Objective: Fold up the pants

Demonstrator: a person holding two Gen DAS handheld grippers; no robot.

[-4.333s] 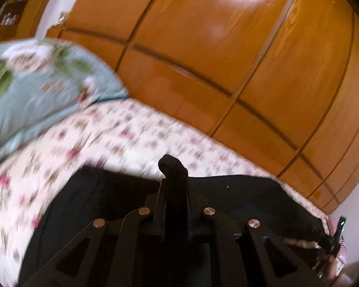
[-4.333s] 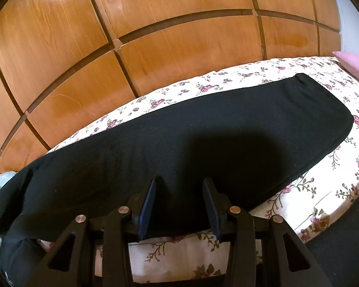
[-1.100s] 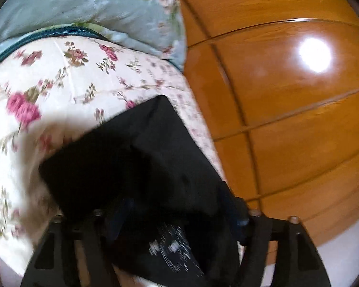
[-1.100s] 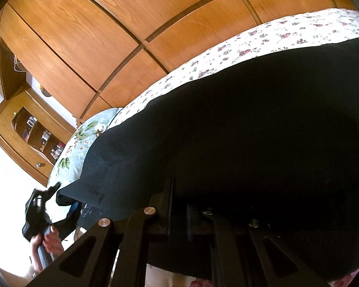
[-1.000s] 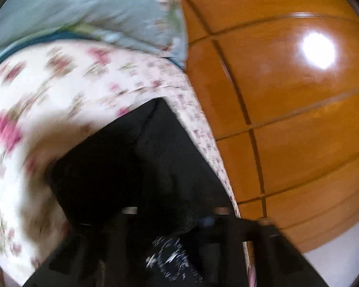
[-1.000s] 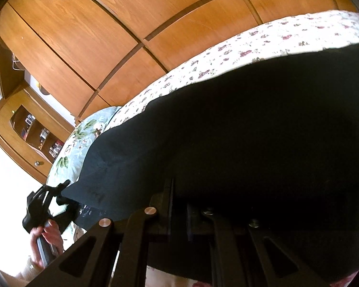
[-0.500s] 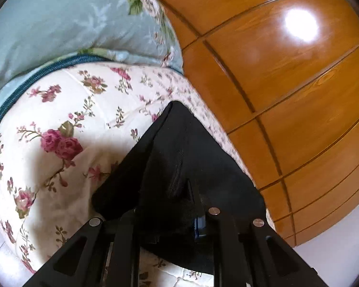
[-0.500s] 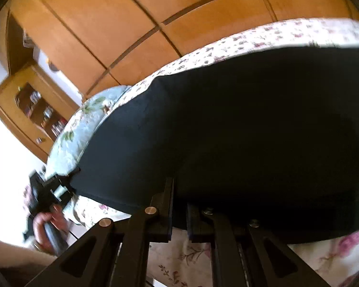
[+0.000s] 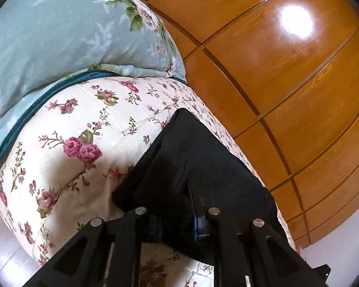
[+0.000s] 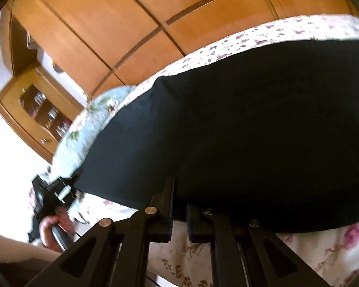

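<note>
On the floral bedspread (image 9: pixel 67 129) the black pants (image 10: pixel 239 124) are lying folded; the left gripper (image 9: pixel 179 203) is clamping their corner, and the right gripper (image 10: pixel 179 198) is pinching the near edge, jaws together

Glossy wooden wardrobe (image 9: pixel 287 76) stands behind a floral-quilted bed (image 9: pixel 67 167); a glass-fronted cabinet (image 10: pixel 36 112) stands leftward.

A pale blue floral pillow (image 9: pixel 59 31) rests on a rose-printed quilt (image 9: pixel 67 148) ahead and left of the fingers, with glossy wooden wardrobe doors (image 9: pixel 287 76) beyond and a small glass-fronted cabinet (image 10: pixel 36 110) far left.
</note>
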